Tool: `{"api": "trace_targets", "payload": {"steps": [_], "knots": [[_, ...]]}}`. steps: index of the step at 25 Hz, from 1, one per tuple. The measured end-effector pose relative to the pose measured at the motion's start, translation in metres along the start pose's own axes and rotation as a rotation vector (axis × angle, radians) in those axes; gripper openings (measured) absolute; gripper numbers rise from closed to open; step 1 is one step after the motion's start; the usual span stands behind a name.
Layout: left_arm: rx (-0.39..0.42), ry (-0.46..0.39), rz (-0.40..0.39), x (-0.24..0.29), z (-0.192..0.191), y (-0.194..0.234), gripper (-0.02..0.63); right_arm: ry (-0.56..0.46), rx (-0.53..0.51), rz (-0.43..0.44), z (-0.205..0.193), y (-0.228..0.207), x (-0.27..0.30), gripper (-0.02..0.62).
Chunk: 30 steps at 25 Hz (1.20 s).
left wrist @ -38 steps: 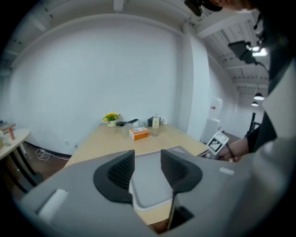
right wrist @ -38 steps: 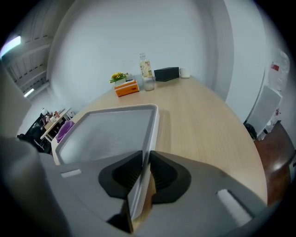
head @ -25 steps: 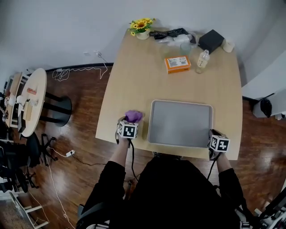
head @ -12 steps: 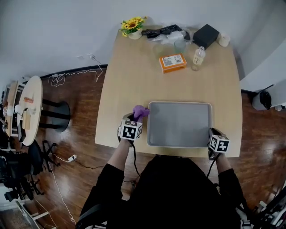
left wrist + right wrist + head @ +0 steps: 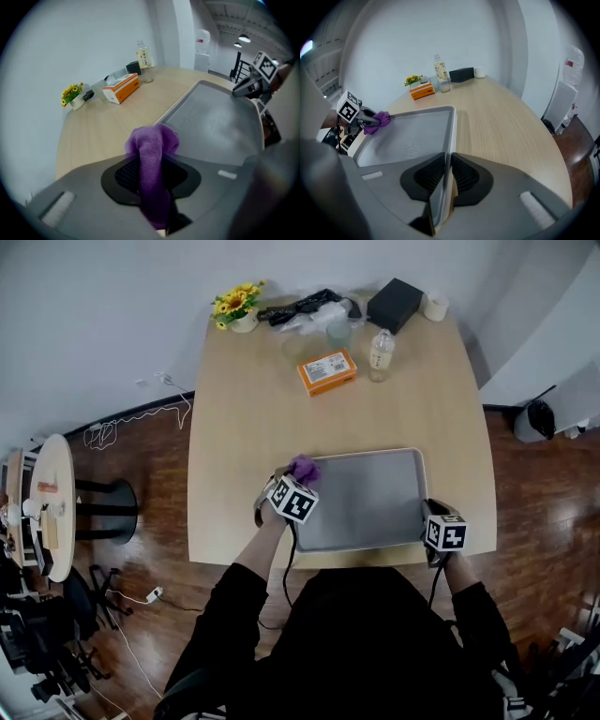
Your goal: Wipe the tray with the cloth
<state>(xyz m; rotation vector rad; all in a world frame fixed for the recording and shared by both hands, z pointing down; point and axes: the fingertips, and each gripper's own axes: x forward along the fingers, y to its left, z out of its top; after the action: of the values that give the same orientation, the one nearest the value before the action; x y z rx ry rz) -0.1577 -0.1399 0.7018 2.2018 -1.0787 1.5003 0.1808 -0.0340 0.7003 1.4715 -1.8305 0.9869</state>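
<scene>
A grey tray (image 5: 366,498) lies near the front edge of the wooden table (image 5: 262,409). My left gripper (image 5: 298,480) is shut on a purple cloth (image 5: 304,468), held just above the tray's left rim near its far-left corner. In the left gripper view the cloth (image 5: 153,159) bulges out between the jaws, with the tray (image 5: 220,122) ahead on the right. My right gripper (image 5: 429,517) is shut on the tray's right rim (image 5: 451,136) near the front corner. The right gripper view shows the left gripper (image 5: 377,121) and the cloth (image 5: 379,120) across the tray.
At the table's far end stand a pot of yellow flowers (image 5: 237,307), an orange box (image 5: 327,371), a clear bottle (image 5: 380,354), a black box (image 5: 395,304), a tape roll (image 5: 434,307) and a heap of black and clear items (image 5: 309,310). A round side table (image 5: 47,502) stands on the floor left.
My left gripper has carried the purple cloth rightwards from the bare table beside the tray to the tray's left rim. The right gripper has kept its hold on the right rim.
</scene>
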Motion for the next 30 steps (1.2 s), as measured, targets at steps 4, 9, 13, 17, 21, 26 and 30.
{"api": "trace_targets", "payload": {"steps": [4,9,13,17,21,26,30], "knots": [[0.092,-0.011,-0.064,0.009,0.033,-0.033,0.083,-0.004,-0.009,0.011,0.0,0.0,-0.001,0.052],[0.257,-0.105,-0.258,0.027,0.126,-0.138,0.083,-0.016,-0.006,0.029,-0.001,0.0,0.0,0.053],[0.438,-0.152,-0.319,0.039,0.189,-0.215,0.084,-0.023,0.009,0.045,-0.002,0.0,-0.002,0.054],[0.508,-0.16,-0.305,0.044,0.205,-0.236,0.085,-0.028,-0.004,0.067,0.0,-0.001,-0.001,0.057],[0.45,-0.148,-0.318,0.033,0.172,-0.218,0.087,-0.019,-0.019,0.079,-0.003,-0.003,-0.001,0.058],[0.313,-0.085,-0.201,0.005,0.073,-0.14,0.087,-0.013,-0.029,0.084,-0.003,-0.007,-0.003,0.06],[0.191,-0.008,-0.094,-0.012,-0.002,-0.075,0.087,-0.018,-0.022,0.079,-0.005,-0.004,-0.003,0.06]]}}
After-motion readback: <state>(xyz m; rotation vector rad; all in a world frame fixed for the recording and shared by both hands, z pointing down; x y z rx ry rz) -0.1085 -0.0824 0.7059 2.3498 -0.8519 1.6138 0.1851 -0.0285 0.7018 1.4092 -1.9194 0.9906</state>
